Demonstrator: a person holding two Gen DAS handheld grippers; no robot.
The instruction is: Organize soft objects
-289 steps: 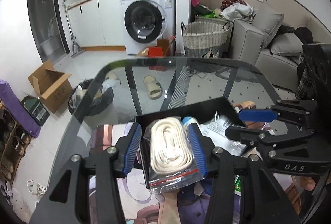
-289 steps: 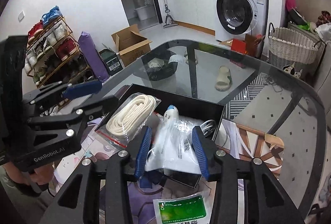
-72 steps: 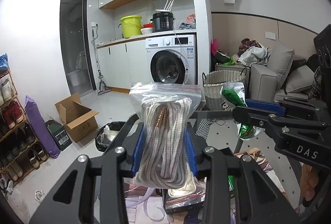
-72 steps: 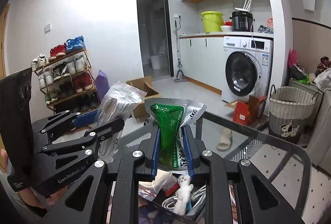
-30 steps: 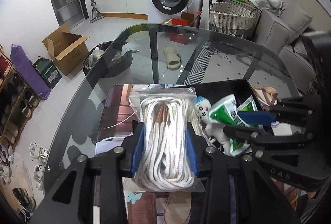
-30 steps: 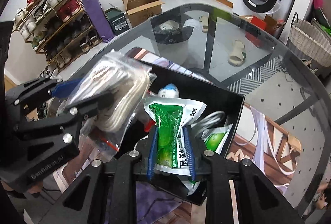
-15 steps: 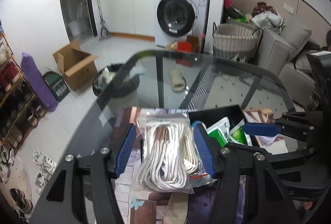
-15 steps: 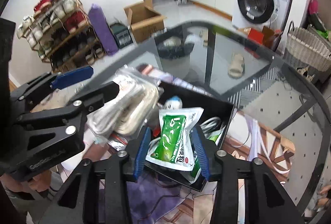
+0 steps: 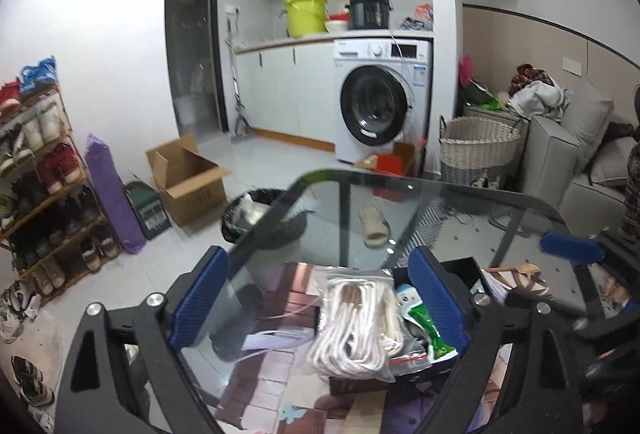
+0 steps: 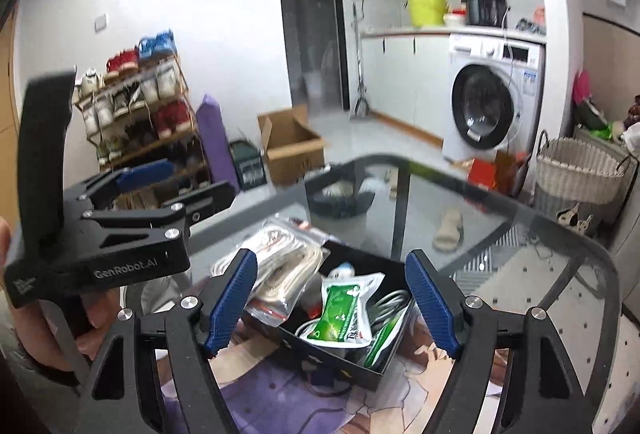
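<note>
Left wrist view: the left gripper [image 9: 320,298] is spread wide and holds nothing, above one bagged white rope [image 9: 354,326] lying across the rim of one black box [image 9: 464,270] on the glass table [image 9: 460,209]. Right wrist view: the right gripper [image 10: 332,298], also wide apart and empty, hangs over the same box, where one green-printed pouch [image 10: 340,308] lies; the other gripper's body reads "GenRobot.AI".

Count of items I see at the black box [image 10: 340,358].
One bagged rope coil [image 9: 354,326], two green packets [image 10: 336,308], one white cable bundle [image 10: 390,308], one small doll [image 9: 408,294]; two grippers.
</note>
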